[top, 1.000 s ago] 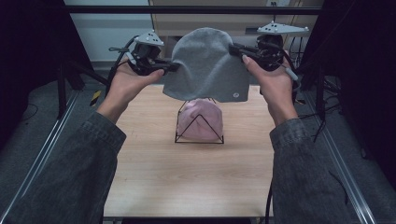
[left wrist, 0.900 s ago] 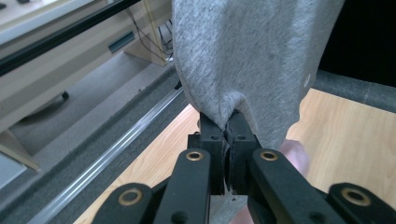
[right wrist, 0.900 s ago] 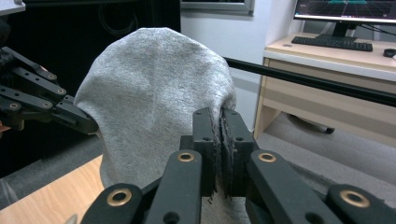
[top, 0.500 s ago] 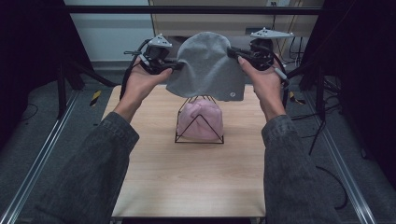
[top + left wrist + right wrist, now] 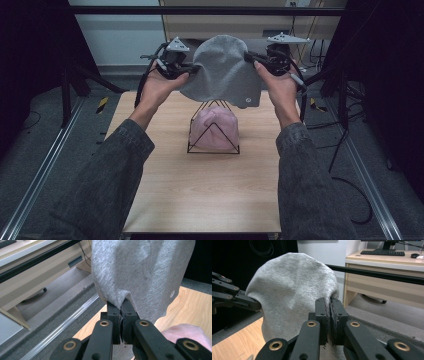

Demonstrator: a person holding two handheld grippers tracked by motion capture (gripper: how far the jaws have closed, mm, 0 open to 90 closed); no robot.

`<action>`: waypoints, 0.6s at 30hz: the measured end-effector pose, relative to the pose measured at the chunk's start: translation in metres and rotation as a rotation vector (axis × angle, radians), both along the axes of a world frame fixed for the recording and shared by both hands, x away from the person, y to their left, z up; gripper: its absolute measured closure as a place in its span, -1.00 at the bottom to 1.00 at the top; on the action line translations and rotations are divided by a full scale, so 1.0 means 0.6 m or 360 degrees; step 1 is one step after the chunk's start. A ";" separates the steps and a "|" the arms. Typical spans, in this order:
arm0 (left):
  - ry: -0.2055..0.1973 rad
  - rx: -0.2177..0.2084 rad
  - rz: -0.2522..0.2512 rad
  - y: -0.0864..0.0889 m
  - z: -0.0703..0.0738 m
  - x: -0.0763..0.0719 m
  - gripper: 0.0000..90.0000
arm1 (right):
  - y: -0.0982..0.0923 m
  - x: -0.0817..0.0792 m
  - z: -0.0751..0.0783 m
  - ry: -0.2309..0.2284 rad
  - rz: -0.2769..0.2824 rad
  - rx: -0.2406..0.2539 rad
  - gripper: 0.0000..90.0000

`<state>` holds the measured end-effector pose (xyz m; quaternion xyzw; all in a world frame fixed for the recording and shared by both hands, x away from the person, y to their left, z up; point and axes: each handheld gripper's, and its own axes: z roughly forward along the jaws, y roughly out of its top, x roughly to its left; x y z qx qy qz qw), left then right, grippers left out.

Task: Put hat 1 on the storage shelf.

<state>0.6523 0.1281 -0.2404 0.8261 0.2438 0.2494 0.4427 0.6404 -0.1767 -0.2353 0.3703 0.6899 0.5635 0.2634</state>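
A grey knit beanie [image 5: 222,70] hangs stretched in the air between my two grippers, above the far part of the table. My left gripper [image 5: 189,70] is shut on its left edge; its jaws pinch a fold of the grey fabric [image 5: 140,272]. My right gripper [image 5: 250,57] is shut on the right edge of the beanie [image 5: 292,290]. Below it on the table stands a black wire pyramid stand [image 5: 195,145] with a pink beanie [image 5: 215,127] pulled over it. The left gripper [image 5: 255,305] also appears at the left of the right gripper view.
The wooden table [image 5: 200,195] has bare room in front of the stand. Aluminium rails [image 5: 45,175] run along both sides on the grey floor. A desk [image 5: 387,267] with a keyboard stands beyond the table. A black bar [image 5: 210,10] crosses overhead at the back.
Both grippers have carried the grey beanie slightly away from me and drawn a little closer together. The pink beanie on its stand has not moved.
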 end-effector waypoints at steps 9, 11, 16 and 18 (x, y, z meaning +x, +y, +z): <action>0.0009 0.0038 0.0035 -0.008 -0.044 0.010 0.95 | 0.003 0.013 -0.038 0.0046 -0.0002 -0.0021 0.91; 0.0031 0.0036 0.0038 -0.005 -0.050 0.011 0.95 | 0.003 0.014 -0.049 0.0067 -0.0002 -0.0026 0.91; 0.0052 0.0033 0.0030 -0.002 -0.068 0.003 0.95 | 0.006 0.014 -0.071 0.0100 0.0008 -0.0044 0.91; 0.0060 0.0043 0.0028 -0.001 -0.074 -0.001 0.95 | 0.007 0.013 -0.077 0.0104 0.0012 -0.0045 0.91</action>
